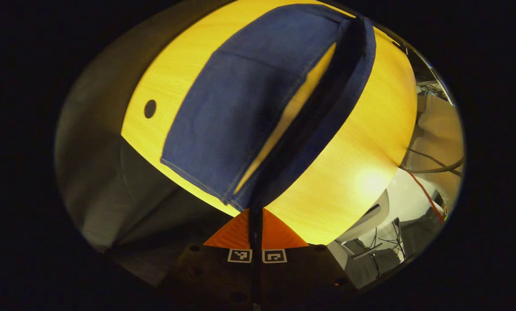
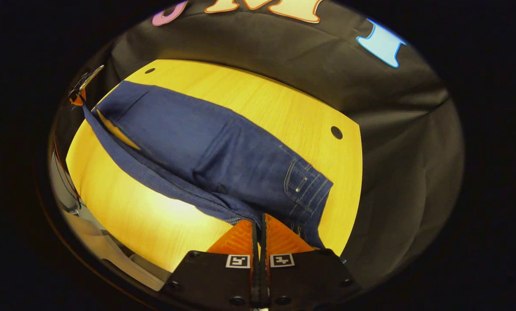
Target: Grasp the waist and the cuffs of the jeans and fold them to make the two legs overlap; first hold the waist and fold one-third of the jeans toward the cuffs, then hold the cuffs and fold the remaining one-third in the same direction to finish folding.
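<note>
We count one pair of jeans (image 2: 223, 151) lying on one yellow desk (image 2: 279, 108), with two legs showing, one lying flat and one lifted along the desk's near edge. Two round holes (image 2: 336, 132) pierce the desk, one beyond each end of the jeans. Two grippers are here: the right gripper (image 2: 259, 226) and the left gripper (image 1: 255, 216).

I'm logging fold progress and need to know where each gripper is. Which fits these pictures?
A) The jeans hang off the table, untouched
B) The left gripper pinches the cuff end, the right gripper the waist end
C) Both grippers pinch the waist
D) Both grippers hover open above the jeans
B: the left gripper is closed on the hem end of the jeans, and the right gripper is closed on the denim beside the waist pocket, over the table.
</note>
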Tool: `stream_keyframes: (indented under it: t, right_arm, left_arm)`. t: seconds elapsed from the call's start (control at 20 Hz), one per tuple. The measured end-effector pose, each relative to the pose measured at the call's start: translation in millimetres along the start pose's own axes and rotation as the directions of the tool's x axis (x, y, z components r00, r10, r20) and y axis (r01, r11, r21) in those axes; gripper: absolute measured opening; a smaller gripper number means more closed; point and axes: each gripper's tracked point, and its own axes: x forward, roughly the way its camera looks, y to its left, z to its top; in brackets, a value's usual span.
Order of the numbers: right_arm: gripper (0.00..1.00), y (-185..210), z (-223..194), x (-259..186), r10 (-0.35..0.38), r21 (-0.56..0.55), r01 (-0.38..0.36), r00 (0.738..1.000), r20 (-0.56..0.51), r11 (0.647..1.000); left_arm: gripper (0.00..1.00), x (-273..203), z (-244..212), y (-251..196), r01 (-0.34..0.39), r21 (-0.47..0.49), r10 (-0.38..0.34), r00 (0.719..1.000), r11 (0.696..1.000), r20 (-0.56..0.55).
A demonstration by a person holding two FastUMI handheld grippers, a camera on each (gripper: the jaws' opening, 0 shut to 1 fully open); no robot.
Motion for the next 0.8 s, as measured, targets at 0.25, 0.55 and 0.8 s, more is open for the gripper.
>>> stream_keyframes:
  t: [0.25,0.55,0.8]
  right_arm:
    - [0.00,-19.5,58.7,53.5,0.057,0.134,-0.066,0.996,0.068,0.989]
    - [0.00,-21.3,88.3,137.8,0.165,0.243,-0.172,0.985,0.049,0.955]
    - [0.04,-9.9,84.9,156.5,0.170,0.216,-0.171,0.985,0.024,0.961]
  left_arm:
    - [0.00,8.6,40.9,63.4,-0.084,-0.073,0.087,0.996,0.994,0.032]
    - [0.00,69.3,66.6,93.2,-0.080,-0.072,0.077,0.996,0.994,-0.035]
    - [0.00,100.7,81.2,113.3,-0.129,-0.092,0.129,0.992,0.987,-0.005]
